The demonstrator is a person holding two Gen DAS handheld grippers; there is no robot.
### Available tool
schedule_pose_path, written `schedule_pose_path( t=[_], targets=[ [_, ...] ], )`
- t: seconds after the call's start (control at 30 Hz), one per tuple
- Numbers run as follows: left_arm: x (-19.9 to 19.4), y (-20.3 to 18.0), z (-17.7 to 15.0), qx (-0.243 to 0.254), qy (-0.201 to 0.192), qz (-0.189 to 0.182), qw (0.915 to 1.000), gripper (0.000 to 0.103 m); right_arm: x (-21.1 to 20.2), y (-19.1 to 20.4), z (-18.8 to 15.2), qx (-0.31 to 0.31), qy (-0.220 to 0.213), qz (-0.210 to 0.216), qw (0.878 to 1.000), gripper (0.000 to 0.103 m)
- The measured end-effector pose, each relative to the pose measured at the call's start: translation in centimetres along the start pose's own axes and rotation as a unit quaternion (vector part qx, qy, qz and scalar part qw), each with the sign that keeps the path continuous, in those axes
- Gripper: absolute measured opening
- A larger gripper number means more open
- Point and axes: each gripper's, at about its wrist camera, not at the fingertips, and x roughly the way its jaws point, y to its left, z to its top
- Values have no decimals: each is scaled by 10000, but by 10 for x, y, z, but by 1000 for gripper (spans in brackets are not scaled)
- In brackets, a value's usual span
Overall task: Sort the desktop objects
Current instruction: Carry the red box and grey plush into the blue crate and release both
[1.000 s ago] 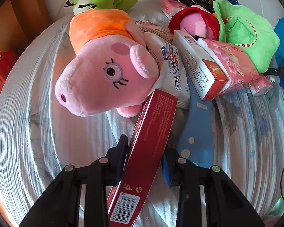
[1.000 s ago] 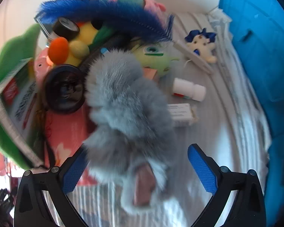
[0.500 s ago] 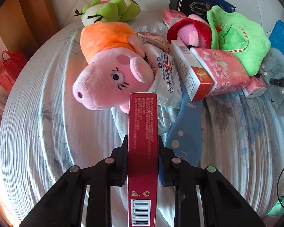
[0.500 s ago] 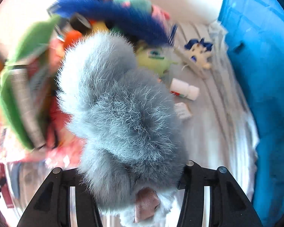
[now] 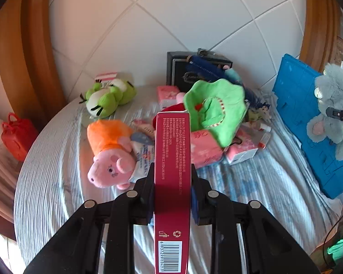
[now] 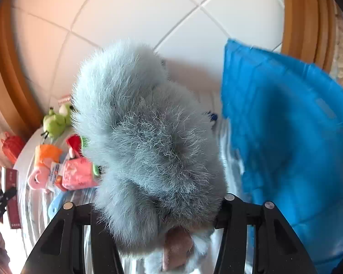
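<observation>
My left tool pinches the red box across its narrow sides, raised above the table. It looks light and stiff, so a mid-length hold should do. My right tool squeezes the grey plush, held up beside the blue crate; soft and light, best gripped deep in its body.

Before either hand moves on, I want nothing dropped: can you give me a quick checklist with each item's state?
1. Left gripper clamped on the tall dark red carton: ok.
2. Carton upright between the jaws: ok.
3. Right gripper closed on the fluffy grey plush toy: ok.
4. Plush lifted off the striped bedsheet: ok.
5. Blue plastic crate open and free inside: cannot tell.
</observation>
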Motion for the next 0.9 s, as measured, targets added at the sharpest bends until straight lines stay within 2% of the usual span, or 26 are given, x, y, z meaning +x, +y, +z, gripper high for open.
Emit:
schedule_pose_path(
  t=[0.2,0.43,0.57,0.77,0.9],
  targets=[
    [-22,-80,33,296,-490,-492,9971,24,-65,-36,16,55,-630,-152,9979,50],
    [-39,-179,75,658,-873,-989,9891,24,-123,-99,34,81,-1071,-205,9940,50],
    [-50,-238,105,873,-1098,-1291,9817,24,-157,-150,49,118,-1256,-295,9916,50],
    [-74,-336,162,1095,-1490,-1748,9671,24,-191,-222,88,103,-1561,-767,9847,50],
    [-80,-406,200,1198,-1469,-2064,9599,24,-191,-269,119,212,-1571,-872,9835,50]
  ],
)
